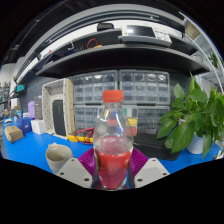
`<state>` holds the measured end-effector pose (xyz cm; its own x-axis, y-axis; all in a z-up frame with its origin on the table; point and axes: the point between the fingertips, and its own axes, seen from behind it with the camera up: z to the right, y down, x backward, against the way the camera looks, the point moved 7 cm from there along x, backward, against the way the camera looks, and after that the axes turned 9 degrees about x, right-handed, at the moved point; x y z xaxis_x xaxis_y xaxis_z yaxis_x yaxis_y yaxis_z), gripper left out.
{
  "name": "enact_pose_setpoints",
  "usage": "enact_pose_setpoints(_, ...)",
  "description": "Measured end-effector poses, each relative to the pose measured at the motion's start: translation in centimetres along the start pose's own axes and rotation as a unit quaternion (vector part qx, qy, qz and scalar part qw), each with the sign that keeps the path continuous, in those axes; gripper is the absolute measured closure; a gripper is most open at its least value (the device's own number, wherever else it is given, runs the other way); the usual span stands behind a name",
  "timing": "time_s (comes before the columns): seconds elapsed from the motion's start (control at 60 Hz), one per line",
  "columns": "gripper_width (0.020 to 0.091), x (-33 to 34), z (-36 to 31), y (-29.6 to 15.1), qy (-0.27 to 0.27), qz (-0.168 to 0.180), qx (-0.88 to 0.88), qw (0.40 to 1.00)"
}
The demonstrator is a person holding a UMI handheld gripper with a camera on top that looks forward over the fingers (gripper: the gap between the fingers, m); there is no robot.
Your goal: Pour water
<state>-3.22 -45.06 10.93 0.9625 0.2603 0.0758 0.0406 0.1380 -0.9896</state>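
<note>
We hold the bottle [113, 140] upright in the clenched gripper [112, 170]; the cup [58, 156] stands just left, on the table [25, 152]

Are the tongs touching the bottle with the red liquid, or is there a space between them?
Touching. In the gripper view, the tongs close against both sides of the bottle, with no gap visible.

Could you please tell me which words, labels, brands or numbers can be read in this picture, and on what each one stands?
None can be read.
Bottle, held between the gripper fingers: no label shows.
Storage drawers behind it: any labels too small to read.
Paper cup on the blue table: no print shows.
</note>
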Motion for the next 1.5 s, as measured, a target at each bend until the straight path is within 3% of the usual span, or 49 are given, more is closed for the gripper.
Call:
enact_pose_setpoints(0.2,0.0555,0.0,0.0,0.2,-0.005,-0.02,-0.007,1.0)
enact_pose_setpoints(0.217,0.0527,0.0,0.0,0.3,-0.007,-0.028,-0.007,1.0)
enact_pose_setpoints(0.233,0.0456,0.4,0.1,0.5,-0.007,-0.033,-0.008,0.999)
enact_pose_setpoints(0.3,0.0367,1.0,0.0,0.9,-0.008,-0.048,-0.017,0.999)
enact_pose_setpoints(0.317,0.0309,1.3,-0.1,0.9,-0.006,-0.05,-0.018,0.999)
enact_pose_setpoints(0.65,0.0317,9.0,-2.6,1.4,0.028,-0.13,-0.052,0.99)
enact_pose_setpoints(1.083,0.0316,14.2,-3.2,-6.3,0.092,-0.101,-0.035,0.99)
enact_pose_setpoints(1.5,0.0312,15.4,-2.8,-10.5,0.11,-0.077,-0.028,0.991)
